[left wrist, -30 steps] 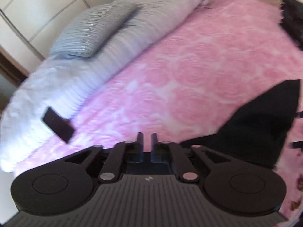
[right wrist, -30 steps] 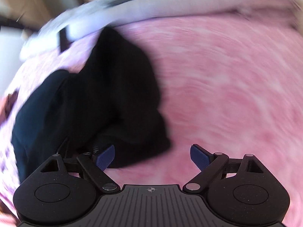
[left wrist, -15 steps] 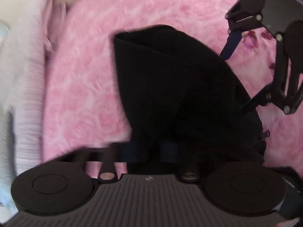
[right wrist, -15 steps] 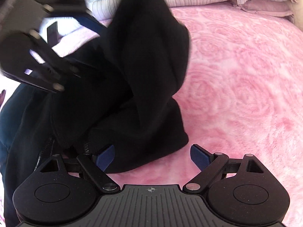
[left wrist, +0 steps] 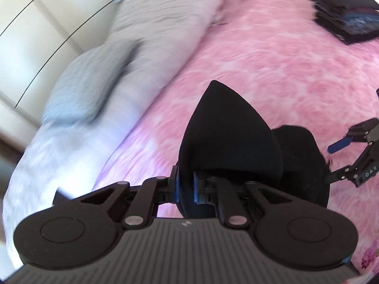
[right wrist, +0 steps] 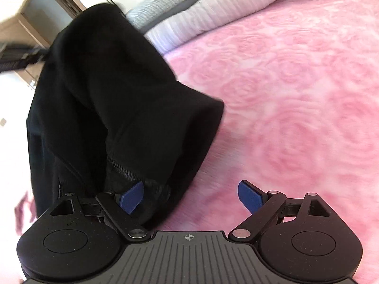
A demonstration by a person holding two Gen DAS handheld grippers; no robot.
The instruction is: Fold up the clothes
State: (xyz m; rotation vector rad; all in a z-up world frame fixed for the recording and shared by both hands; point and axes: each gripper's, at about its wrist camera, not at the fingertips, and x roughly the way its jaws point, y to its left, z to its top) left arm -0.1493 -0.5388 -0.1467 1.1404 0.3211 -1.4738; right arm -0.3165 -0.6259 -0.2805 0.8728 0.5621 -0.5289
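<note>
Left wrist view shows a black garment (left wrist: pixel 232 142) at lower centre of the frame, a pointed fold of it rising above the left gripper (left wrist: pixel 184 188), whose two blue pads (left wrist: pixel 176 187) are clenched on the cloth, a thick edge of fabric pinched between them. The rest of the garment bulges to the right of the fingers and rests on the pink bedspread (left wrist: pixel 272 59) that fills the middle and right of the frame. At the right edge the right gripper (left wrist: pixel 341 152) comes in just beside the garment, one blue pad showing, its fingers spread. A stack of dark folded clothes (left wrist: pixel 345 16) lies in the upper right corner, well apart from the held piece. Along the left side runs a pale striped duvet (left wrist: pixel 151 54) with a grey pillow (left wrist: pixel 87 87) on it, both blurred, and a cream panelled wall (left wrist: pixel 35 23) fills the upper left.

From the right wrist camera the same black garment (right wrist: pixel 113 99) hangs as a tall draped mass in the left half of the frame, a zip visible low on it. The right gripper (right wrist: pixel 190 197) is released, its jaws wide apart: the left blue pad (right wrist: pixel 131 197) lies against the cloth, the other over bare pink bedspread (right wrist: pixel 296 94). The striped duvet (right wrist: pixel 213 7) lies across the top.
</note>
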